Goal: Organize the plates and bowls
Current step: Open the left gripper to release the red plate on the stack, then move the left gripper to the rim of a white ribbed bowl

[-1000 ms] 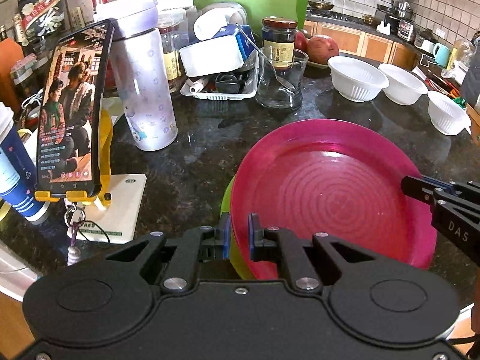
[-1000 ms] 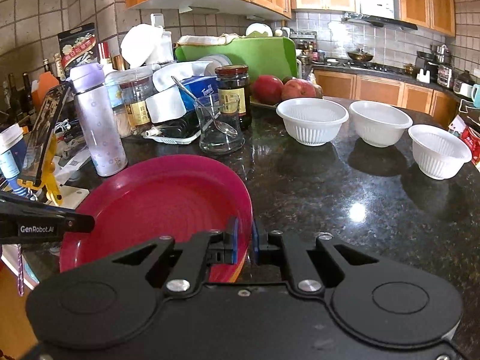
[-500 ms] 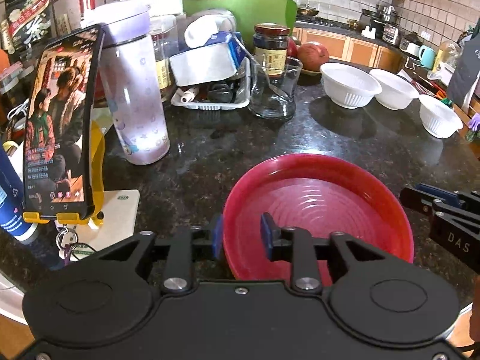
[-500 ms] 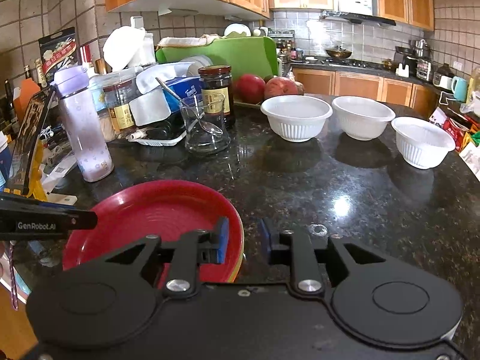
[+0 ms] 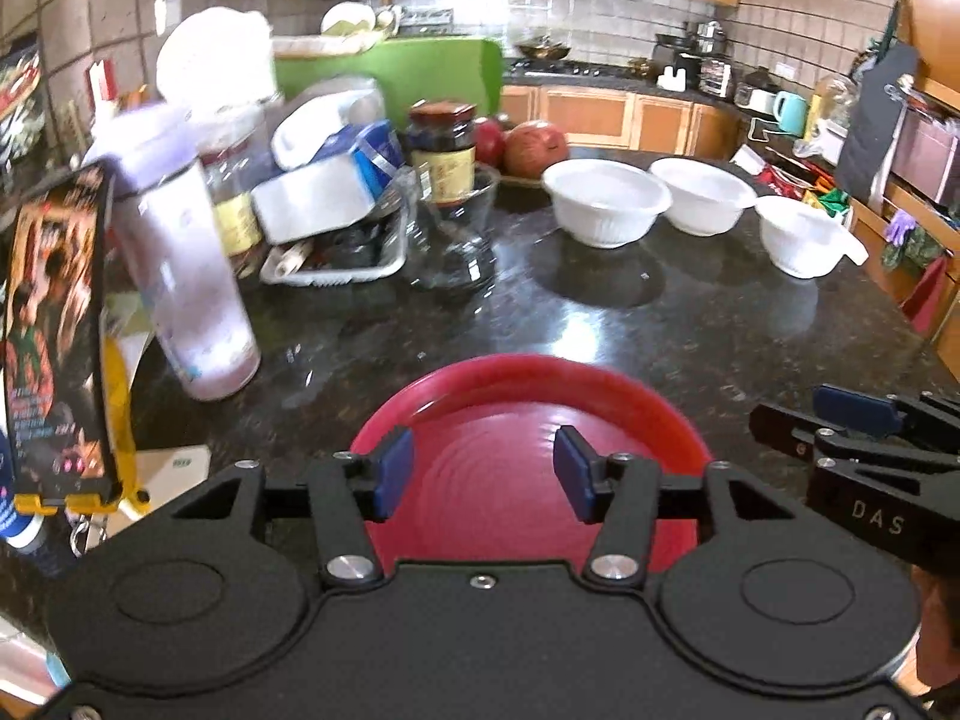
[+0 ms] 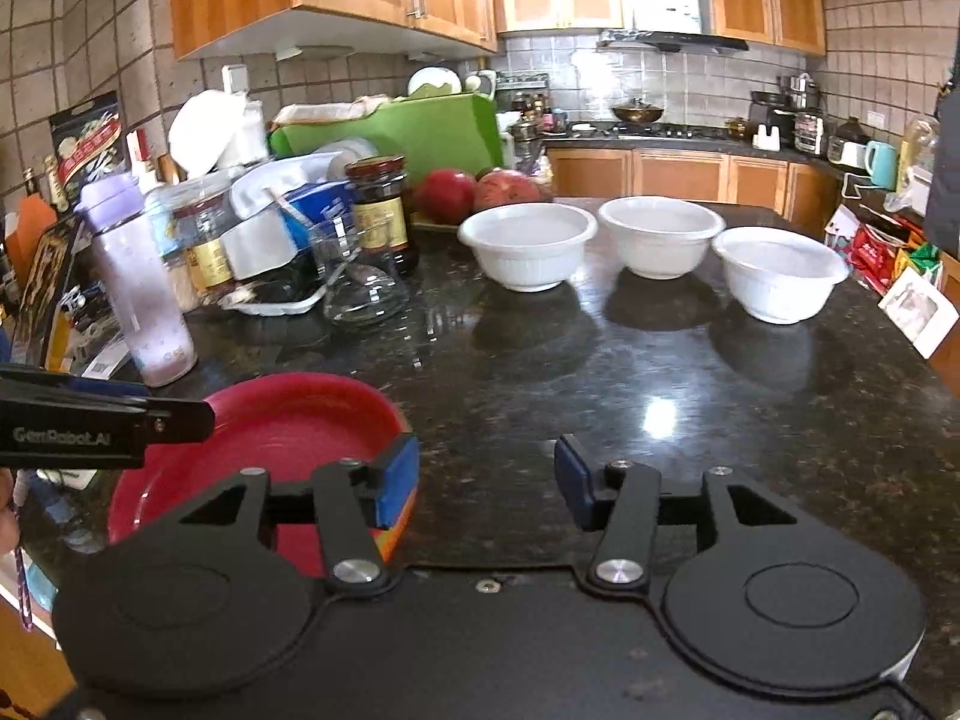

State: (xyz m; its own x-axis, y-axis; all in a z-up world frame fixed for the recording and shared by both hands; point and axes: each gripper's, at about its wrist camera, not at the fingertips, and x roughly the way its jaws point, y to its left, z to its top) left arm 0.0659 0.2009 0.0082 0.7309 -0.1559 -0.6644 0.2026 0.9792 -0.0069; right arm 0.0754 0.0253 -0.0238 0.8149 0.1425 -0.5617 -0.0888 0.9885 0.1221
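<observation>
A red plate (image 5: 528,414) lies flat on the dark granite counter (image 5: 690,324), close in front of me; it also shows in the right wrist view (image 6: 282,426), with an orange rim of another plate under it. My left gripper (image 5: 483,471) is open above the plate's near part, holding nothing. My right gripper (image 6: 486,480) is open and empty over bare counter just right of the plate. Three white bowls stand in a row farther back: left (image 6: 528,243), middle (image 6: 660,234), right (image 6: 780,270).
At the left stand a phone on a yellow stand (image 5: 57,336), a lilac bottle (image 5: 186,276), a glass cup (image 5: 459,228), a dark jar (image 5: 443,141) and a cluttered tray (image 5: 336,252). Pomegranates (image 6: 474,192) lie behind the bowls. Packets (image 6: 882,252) sit at the right edge.
Both grippers were shut on the tilted red plate's rim. The plate came down flat on the counter, both grippers opened wide and pulled back from it.
</observation>
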